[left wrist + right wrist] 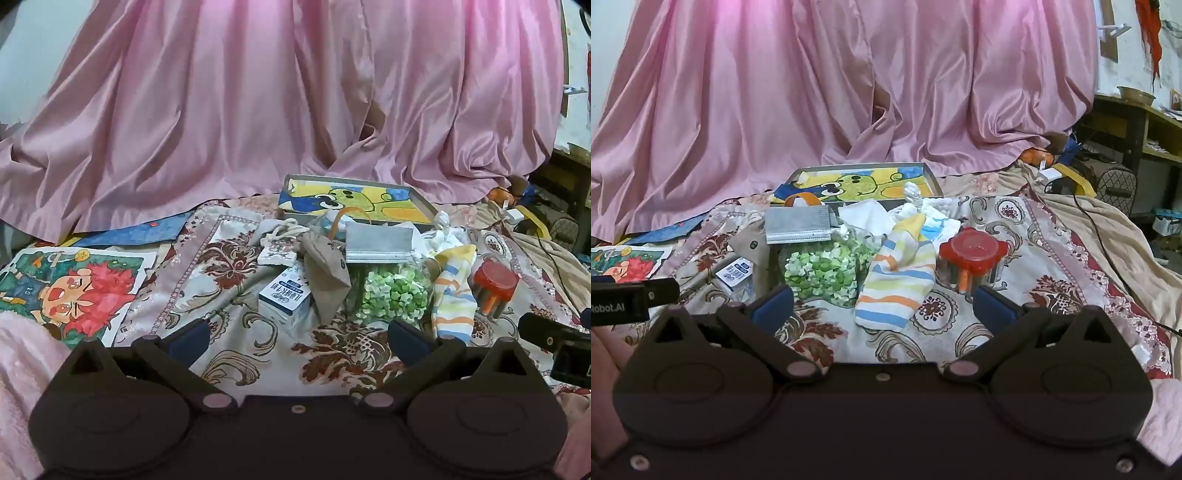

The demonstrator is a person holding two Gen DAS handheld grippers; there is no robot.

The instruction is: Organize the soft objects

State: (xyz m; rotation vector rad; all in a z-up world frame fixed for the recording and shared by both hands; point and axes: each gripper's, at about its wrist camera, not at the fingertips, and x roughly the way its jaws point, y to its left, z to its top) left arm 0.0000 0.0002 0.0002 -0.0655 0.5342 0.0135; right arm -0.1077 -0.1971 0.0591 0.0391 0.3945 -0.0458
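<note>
Both tools hang short of the pile, nothing picked yet: the left gripper (295, 336) and right gripper (882, 306) each stand spread and empty. The striped sock (897, 280) lies nearest, between the bag of green pieces (823, 271) and the red-lidded jar (973, 253), seemingly touching the bag. The next move probably calls for a low pinch on the sock, then a carry to the far tray (932, 181).
</note>
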